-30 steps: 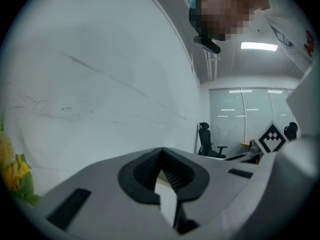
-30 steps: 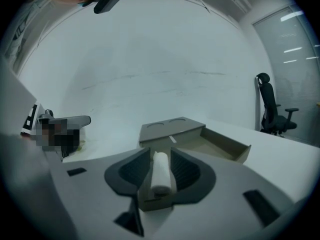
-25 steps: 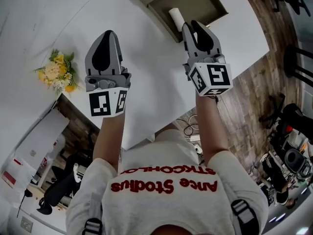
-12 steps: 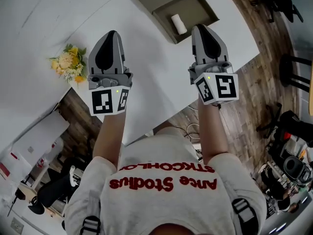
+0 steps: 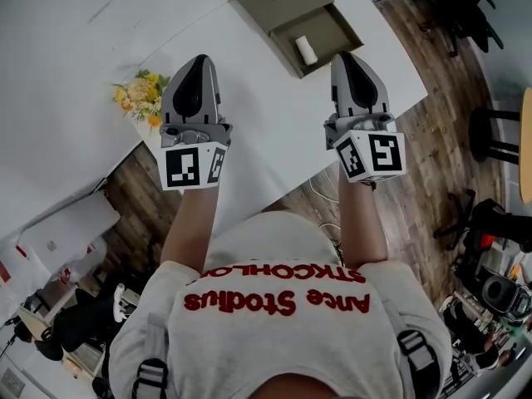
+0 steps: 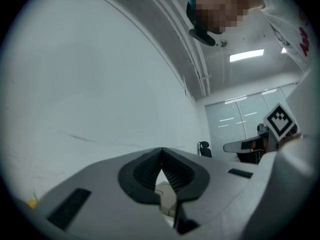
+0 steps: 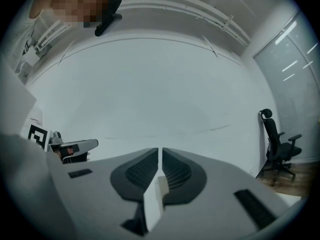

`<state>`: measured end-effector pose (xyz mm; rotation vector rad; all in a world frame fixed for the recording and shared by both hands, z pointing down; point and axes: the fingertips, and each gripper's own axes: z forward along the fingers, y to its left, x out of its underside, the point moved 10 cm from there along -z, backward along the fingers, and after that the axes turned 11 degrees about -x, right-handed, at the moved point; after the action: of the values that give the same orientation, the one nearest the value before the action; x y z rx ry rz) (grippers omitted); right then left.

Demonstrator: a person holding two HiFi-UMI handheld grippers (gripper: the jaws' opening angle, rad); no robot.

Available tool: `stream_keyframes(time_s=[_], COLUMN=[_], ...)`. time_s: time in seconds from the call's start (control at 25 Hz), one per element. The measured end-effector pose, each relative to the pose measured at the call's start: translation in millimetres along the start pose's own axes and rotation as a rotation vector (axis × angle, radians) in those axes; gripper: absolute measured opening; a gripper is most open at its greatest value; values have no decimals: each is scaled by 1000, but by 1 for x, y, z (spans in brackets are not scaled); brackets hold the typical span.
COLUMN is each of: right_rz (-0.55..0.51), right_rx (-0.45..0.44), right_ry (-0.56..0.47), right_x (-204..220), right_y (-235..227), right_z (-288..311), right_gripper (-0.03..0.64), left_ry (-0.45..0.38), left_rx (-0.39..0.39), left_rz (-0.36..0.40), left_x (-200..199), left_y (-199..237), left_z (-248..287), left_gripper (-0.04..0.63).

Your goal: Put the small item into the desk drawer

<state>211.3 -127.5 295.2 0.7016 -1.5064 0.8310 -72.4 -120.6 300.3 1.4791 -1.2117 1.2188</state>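
while drawer stands open, white roll lies inside.

Your head camera looks steeply down at the desk; both gripper cameras face the same white wall.

place: office | white desk | swivel chair | glass partition wall

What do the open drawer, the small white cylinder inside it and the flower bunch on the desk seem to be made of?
Drawer: matte olive-grey with flat, sharp-edged walls; it looks like painted board or plastic, I cannot say which.
White cylinder: dull and evenly white; perhaps paper or plastic.
Flower bunch: yellow blooms and green leaves; whether real or artificial is not clear.
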Motion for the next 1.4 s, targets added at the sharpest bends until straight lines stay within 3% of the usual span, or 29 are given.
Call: stream_keyframes(time_s=[0.48,1.04,1.4], right_rz=[-53,-41,-7], right_rx=[-68,-272,-361], right_ry=[-21,-44,-68], right_x=[-27,-27,-26], right_y=[27,98,135], right_z=[-3,49,74], right_gripper=[25,25,20], left_ry=[-42,-44,-57], left_rx=[-26,-215,-297], left_rz=[29,69,116], left_x=[-26,-42,-61], left_y=[17,88,122], left_z=[-25,-87,-115], left_gripper=[8,8,8])
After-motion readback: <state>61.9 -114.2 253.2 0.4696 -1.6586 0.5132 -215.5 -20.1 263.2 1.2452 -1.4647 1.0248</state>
